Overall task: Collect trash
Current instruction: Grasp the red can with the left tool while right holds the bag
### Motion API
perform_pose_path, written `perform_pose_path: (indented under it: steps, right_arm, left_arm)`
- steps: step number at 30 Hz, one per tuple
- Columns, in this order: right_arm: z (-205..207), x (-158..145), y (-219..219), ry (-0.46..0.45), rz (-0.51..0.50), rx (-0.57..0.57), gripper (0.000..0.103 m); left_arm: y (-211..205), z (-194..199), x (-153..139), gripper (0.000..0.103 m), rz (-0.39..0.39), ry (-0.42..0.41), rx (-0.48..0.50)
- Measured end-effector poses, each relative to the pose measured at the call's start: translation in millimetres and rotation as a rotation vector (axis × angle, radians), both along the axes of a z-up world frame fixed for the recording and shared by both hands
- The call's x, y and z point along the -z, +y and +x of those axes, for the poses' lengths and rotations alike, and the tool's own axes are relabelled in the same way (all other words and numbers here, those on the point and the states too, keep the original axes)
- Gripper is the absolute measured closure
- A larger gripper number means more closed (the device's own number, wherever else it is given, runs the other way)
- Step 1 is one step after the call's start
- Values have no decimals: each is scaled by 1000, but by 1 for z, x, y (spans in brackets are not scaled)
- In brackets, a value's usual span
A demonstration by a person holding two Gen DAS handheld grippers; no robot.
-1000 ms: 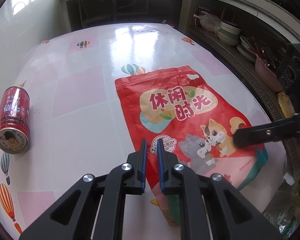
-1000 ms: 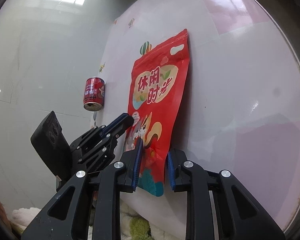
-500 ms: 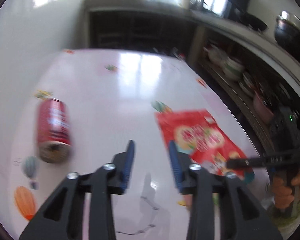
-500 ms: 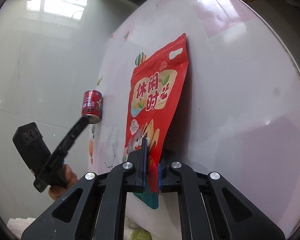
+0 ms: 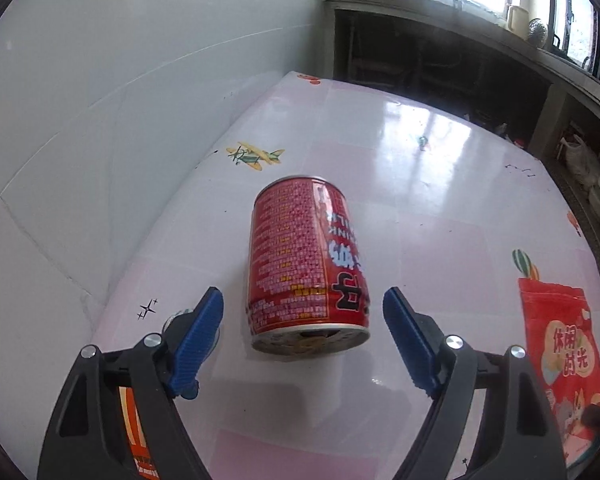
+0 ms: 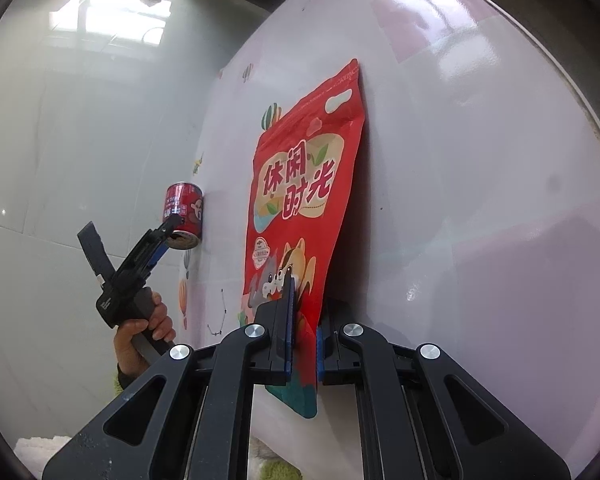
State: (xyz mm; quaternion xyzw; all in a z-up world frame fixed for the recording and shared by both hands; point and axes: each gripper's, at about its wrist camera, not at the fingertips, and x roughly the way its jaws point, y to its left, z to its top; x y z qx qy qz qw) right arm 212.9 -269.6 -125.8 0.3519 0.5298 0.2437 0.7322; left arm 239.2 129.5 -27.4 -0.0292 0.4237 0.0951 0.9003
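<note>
A red drink can point(image 5: 306, 264) lies on its side on the pink-and-white table point(image 5: 440, 168), open end toward me. My left gripper point(image 5: 302, 322) is open, its blue pads on either side of the can's near end, not touching it. The can also shows in the right wrist view point(image 6: 183, 216), with the left gripper point(image 6: 168, 232) at it. A red snack bag point(image 6: 300, 200) lies on the table. My right gripper point(image 6: 302, 340) is shut on the bag's lower edge. The bag shows at the right edge of the left wrist view point(image 5: 560, 356).
A white tiled wall point(image 5: 80, 120) runs along the table's left side, close to the can. Dark shelves with bowls and a plastic bag point(image 5: 580, 156) stand behind the table at right. The table's rounded edge point(image 6: 580, 100) curves at right.
My left gripper swung left from the bag to the can and opened wide around it. My right gripper closed on the bag's lower edge.
</note>
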Motion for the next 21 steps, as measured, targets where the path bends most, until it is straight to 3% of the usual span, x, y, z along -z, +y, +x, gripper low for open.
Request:
perform_pose_path:
  steps: [1, 3, 13, 21]
  right_arm:
    - [0, 0, -1, 0, 1, 3, 96]
    - [-1, 1, -2, 3, 3, 8, 96]
    - [-7, -7, -6, -10, -30, 36, 96]
    - [-27, -18, -10, -24, -48, 67, 96]
  left_arm:
    - [0, -1, 1, 34, 0, -6, 0]
    - [1, -4, 1, 40, 2, -10, 18]
    - [-12, -56, -38, 40, 84, -39, 198]
    - [-32, -91, -47, 42, -56, 15, 358]
